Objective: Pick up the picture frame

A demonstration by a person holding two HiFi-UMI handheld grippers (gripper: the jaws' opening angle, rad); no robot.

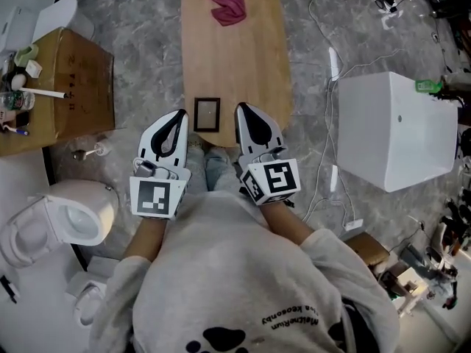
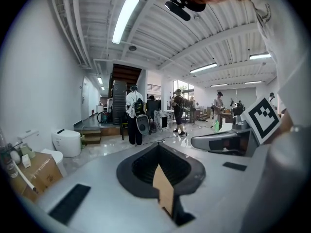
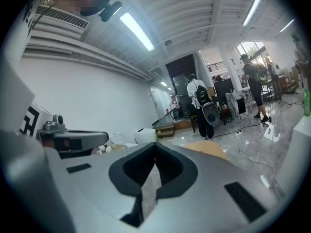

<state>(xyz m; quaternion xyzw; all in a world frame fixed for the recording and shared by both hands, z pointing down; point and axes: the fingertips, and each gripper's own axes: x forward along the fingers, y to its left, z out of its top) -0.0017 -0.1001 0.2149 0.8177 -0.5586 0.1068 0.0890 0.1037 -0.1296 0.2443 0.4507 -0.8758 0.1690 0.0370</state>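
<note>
Nearest, just short of the bench's (image 1: 246,65) near end, the person holds both claws out side by side. The left claw (image 1: 179,114) is pinched fully together with nothing in it. The right claw (image 1: 241,109) is likewise closed tight and empty. Their tips reach the bench's near edge, one on each side of the picture frame (image 1: 207,114), which lies flat at that near end, apart from both. At the bench's far end sits a crumpled red cloth (image 1: 227,8). A cardboard box (image 1: 77,79) stands left of the bench and a white box (image 1: 397,127) stands right of it.
</note>
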